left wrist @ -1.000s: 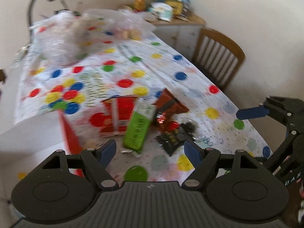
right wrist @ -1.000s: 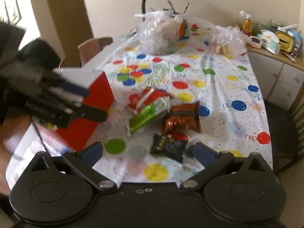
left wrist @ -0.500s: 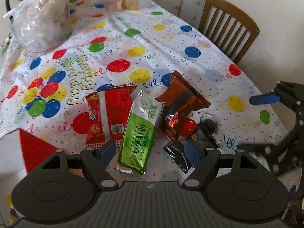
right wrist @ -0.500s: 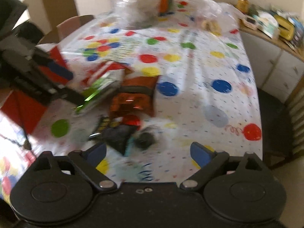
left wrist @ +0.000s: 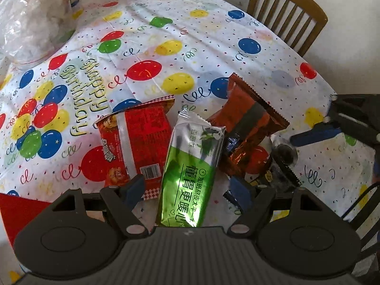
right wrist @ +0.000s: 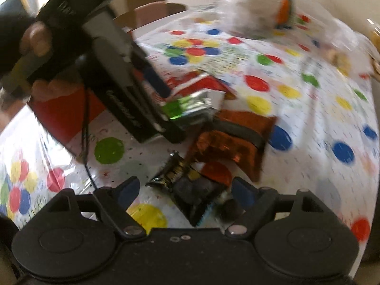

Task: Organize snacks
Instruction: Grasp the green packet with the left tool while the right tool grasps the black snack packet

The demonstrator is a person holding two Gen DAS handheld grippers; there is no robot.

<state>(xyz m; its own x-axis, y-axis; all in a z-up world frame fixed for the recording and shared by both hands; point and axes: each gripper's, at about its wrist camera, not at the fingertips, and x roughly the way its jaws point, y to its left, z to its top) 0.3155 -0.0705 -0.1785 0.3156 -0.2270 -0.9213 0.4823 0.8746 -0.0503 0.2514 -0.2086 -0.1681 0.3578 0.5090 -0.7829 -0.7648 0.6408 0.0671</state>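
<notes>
Several snack packets lie in a pile on the balloon-print tablecloth (left wrist: 166, 23). My left gripper (left wrist: 186, 188) is open and hovers low, its fingers on either side of the green foil packet (left wrist: 192, 173). A red packet (left wrist: 140, 140) lies to its left, and an orange-brown packet (left wrist: 247, 123) to its right. My right gripper (right wrist: 185, 190) is open, with the black packet (right wrist: 190, 186) between its fingers. A small dark round sweet (left wrist: 283, 152) in clear wrap lies beside the black packet (left wrist: 275, 178). A red box (left wrist: 19, 211) stands at the lower left.
A wooden chair (left wrist: 289, 11) stands at the table's far right edge. Clear plastic bags (left wrist: 30, 23) with food sit at the back left. A hand (right wrist: 35, 38) holds the left gripper in the right wrist view. Another chair back (right wrist: 156, 11) stands behind the table.
Both grippers have come down and closer to the snack pile. The left now straddles the green packet and the right straddles the black one. Both stay open.
</notes>
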